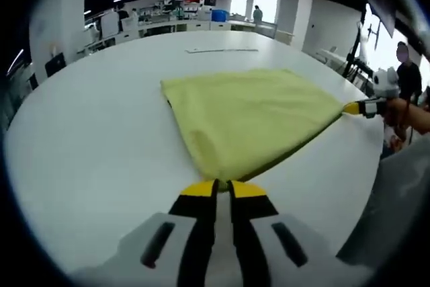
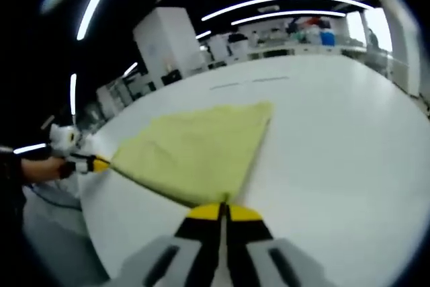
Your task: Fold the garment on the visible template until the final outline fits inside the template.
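Note:
A yellow-green garment (image 1: pixel 252 115) lies folded on the white table (image 1: pixel 94 146). My left gripper (image 1: pixel 223 183) is shut on its near corner. In the left gripper view my right gripper (image 1: pixel 354 107) comes in from the right and pinches the garment's right corner. In the right gripper view the garment (image 2: pixel 198 149) spreads ahead of my right gripper (image 2: pixel 223 206), which is shut on its near corner, and my left gripper (image 2: pixel 101 163) grips the far left corner, with a hand behind it. The edge between the two held corners is raised slightly off the table.
A thin pale strip (image 1: pixel 222 50) lies on the table beyond the garment. The table edge (image 1: pixel 366 186) curves close on the right of the left gripper view. A person (image 1: pixel 408 75) stands at the far right. Desks and shelves (image 2: pixel 282 35) line the back of the room.

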Motion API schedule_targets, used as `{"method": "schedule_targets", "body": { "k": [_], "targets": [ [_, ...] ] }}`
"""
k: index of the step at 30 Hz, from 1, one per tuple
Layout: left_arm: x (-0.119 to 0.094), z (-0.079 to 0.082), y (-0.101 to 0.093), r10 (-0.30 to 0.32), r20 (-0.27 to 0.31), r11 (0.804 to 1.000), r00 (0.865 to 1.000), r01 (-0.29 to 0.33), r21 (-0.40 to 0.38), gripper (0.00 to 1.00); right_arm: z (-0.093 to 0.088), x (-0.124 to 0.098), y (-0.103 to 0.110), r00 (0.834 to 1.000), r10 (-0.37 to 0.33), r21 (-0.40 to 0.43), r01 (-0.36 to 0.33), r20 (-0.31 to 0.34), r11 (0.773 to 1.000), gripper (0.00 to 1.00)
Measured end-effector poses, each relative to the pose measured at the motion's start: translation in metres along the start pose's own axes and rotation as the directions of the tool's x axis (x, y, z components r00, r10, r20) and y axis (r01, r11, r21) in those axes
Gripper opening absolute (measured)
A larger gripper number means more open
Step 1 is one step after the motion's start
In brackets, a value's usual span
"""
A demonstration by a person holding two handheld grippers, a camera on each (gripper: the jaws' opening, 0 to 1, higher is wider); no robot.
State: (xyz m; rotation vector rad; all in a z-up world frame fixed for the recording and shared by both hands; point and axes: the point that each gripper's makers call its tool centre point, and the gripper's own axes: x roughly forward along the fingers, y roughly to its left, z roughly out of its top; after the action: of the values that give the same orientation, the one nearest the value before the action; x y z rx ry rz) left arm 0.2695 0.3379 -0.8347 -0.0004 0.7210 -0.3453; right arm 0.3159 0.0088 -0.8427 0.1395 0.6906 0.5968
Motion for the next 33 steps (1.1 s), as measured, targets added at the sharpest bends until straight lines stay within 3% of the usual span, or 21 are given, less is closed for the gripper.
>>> {"method": "schedule_targets", "body": {
  "k": [9,17,19,21,25,26,28,30,33],
  "targets": [
    [0.0,0.001,0.006,-0.006,-0.025,1.0,1.0,0.006,0.019,0.0,0.003,-0.002,-0.001,1.0,-0.001,-0.001,0.001,0.007,1.0,0.0],
    [-0.007,0.004,0.018,0.008,-0.043,0.985,0.999,-0.001,0.174,0.0,0.015,-0.013,-0.009,1.0,-0.013,-0.024,0.013,0.027,1.0,0.0],
    [-0.009,0.007,0.021,0.011,-0.046,0.967,0.999,0.001,0.255,0.0,0.017,-0.015,-0.007,1.0,-0.005,-0.033,0.006,0.026,0.999,0.0],
    [-0.009,0.007,0.023,0.022,-0.058,0.936,0.998,0.0,0.353,0.0,0.017,-0.015,-0.006,1.0,-0.006,-0.057,0.006,0.016,0.998,0.0],
    [-0.006,0.002,0.022,0.011,-0.069,0.938,0.998,0.013,0.346,0.0,0.016,-0.014,-0.008,1.0,-0.018,-0.085,0.018,-0.004,0.996,0.0],
    [-0.007,0.002,0.022,0.007,-0.073,0.932,0.997,0.02,0.362,0.0,0.016,-0.015,-0.008,1.0,-0.02,-0.09,0.019,-0.007,0.996,0.0],
    [-0.005,0.0,0.023,0.005,-0.078,0.892,0.997,0.031,0.451,0.0,0.016,-0.016,-0.006,1.0,-0.019,-0.104,0.018,-0.015,0.994,0.0],
    [-0.004,-0.004,0.026,0.013,-0.089,0.881,0.996,0.031,0.473,0.0,0.014,-0.017,-0.005,0.999,-0.021,-0.117,0.018,-0.024,0.993,0.0],
    [-0.005,-0.008,0.032,0.028,-0.102,0.882,0.994,0.024,0.47,0.0,0.011,-0.018,-0.004,0.999,-0.025,-0.138,0.019,-0.043,0.99,0.0]
  ]
}}
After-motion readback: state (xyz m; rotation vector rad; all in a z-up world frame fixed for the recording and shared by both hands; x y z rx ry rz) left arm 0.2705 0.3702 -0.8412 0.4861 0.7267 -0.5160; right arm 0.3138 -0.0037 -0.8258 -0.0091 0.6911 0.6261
